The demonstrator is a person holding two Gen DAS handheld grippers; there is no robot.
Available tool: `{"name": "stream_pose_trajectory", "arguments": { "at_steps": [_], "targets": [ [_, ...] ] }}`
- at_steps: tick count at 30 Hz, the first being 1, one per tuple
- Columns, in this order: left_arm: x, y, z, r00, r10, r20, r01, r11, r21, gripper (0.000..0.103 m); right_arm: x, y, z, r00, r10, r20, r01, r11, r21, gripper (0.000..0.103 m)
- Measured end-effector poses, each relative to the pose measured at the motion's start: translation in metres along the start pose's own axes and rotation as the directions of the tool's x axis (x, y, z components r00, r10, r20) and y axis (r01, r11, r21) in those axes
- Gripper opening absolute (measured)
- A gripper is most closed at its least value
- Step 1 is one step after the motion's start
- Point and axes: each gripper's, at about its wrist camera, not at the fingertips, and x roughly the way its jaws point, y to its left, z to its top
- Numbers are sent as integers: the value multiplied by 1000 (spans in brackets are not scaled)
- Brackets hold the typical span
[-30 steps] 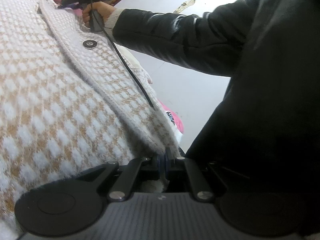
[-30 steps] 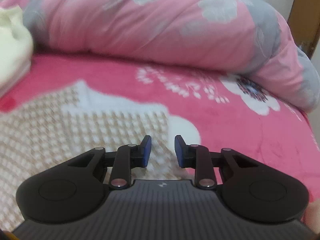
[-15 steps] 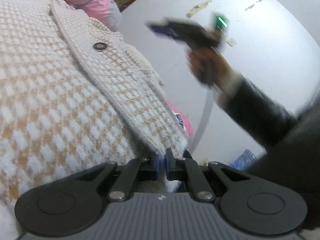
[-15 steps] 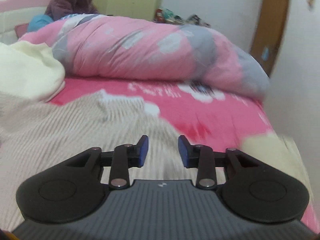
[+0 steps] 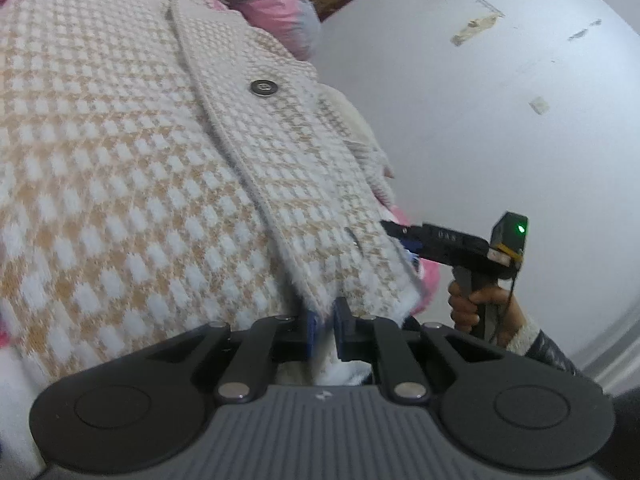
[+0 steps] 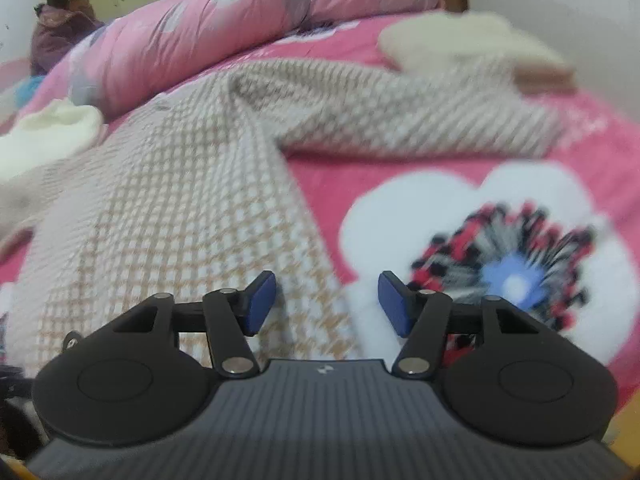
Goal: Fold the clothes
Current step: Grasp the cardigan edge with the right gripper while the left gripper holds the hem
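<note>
A beige-and-white checked knit cardigan (image 5: 132, 184) with a dark button (image 5: 263, 88) lies spread on a pink bed. My left gripper (image 5: 323, 326) is shut on its bottom hem near the front edge. In the right wrist view the same cardigan (image 6: 168, 200) lies flat with one sleeve (image 6: 400, 120) stretched to the right. My right gripper (image 6: 327, 306) is open and empty, low over the cardigan's lower right corner. It also shows in the left wrist view (image 5: 404, 236), at the hem's right side.
A rolled pink and grey quilt (image 6: 192, 36) lies along the far side of the bed. A cream garment (image 6: 48, 132) sits at the left and another (image 6: 472, 40) at the far right. The pink flowered sheet (image 6: 500, 248) lies at the right. A person (image 6: 60, 20) sits far back.
My right gripper has swung from the cardigan's top end down to its lower right corner and opened wider. My left gripper has stayed shut on the hem.
</note>
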Motion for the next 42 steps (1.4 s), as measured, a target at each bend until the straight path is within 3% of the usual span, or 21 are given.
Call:
{"name": "stream_pose_trajectory", "arguments": {
  "at_steps": [2,3,8,11,14,16,18,19,20,23,24,26,29,32,36,38,42],
  "targets": [
    [-2,-7,-1,1000,30,6,-30,1000,4,8,0,5,-4,1000,26,8,-26,999,-26,10],
    [-4,-12,-1,999,42,9,-42,999,10,6,-3,6,-5,999,37,18,-36,999,-29,6],
    [-12,-29,0,998,62,12,-63,997,35,5,-45,-4,-5,986,82,144,-83,997,1,5],
    [0,-19,0,994,101,-35,-101,995,-7,5,-39,-21,-15,986,99,137,-104,994,32,6],
    [1,-18,2,993,111,-48,-112,994,-10,6,-22,-41,-26,982,147,118,-163,977,136,13],
    [2,-21,4,991,122,-49,-122,993,6,7,-28,-50,-31,972,178,152,-204,963,177,22],
    [8,-22,6,991,127,-50,-127,992,7,7,-37,-55,-36,962,205,179,-238,952,193,53],
    [10,-23,6,991,129,-48,-129,992,5,7,-38,-54,-38,963,214,167,-243,953,181,53],
    [12,-24,7,990,131,-47,-131,991,5,6,-36,-52,-41,965,221,143,-243,956,164,52],
    [9,-31,7,989,139,-39,-138,990,23,5,-32,-35,-44,982,163,92,-168,985,50,8],
    [5,-34,6,990,135,-37,-134,990,31,4,-35,-33,-42,984,153,93,-158,986,45,5],
    [-3,-41,5,996,86,-29,-85,996,42,4,-51,-36,-34,977,159,143,-171,982,79,5],
    [-3,-45,4,996,83,-29,-81,994,69,4,-65,-37,-31,968,162,190,-174,984,47,5],
    [2,-33,0,993,94,-69,-93,996,15,4,-45,-39,-38,986,117,120,-123,991,49,5],
    [-9,-47,1,996,71,-45,-67,994,83,4,-59,-41,-37,973,151,175,-165,984,66,5],
    [-3,-37,-3,994,80,-79,-76,996,55,3,-66,-41,-37,967,165,193,-179,982,57,5],
    [3,-30,-9,991,76,-112,-73,997,25,3,-49,-47,-46,982,135,130,-147,985,87,5]
  ]
}}
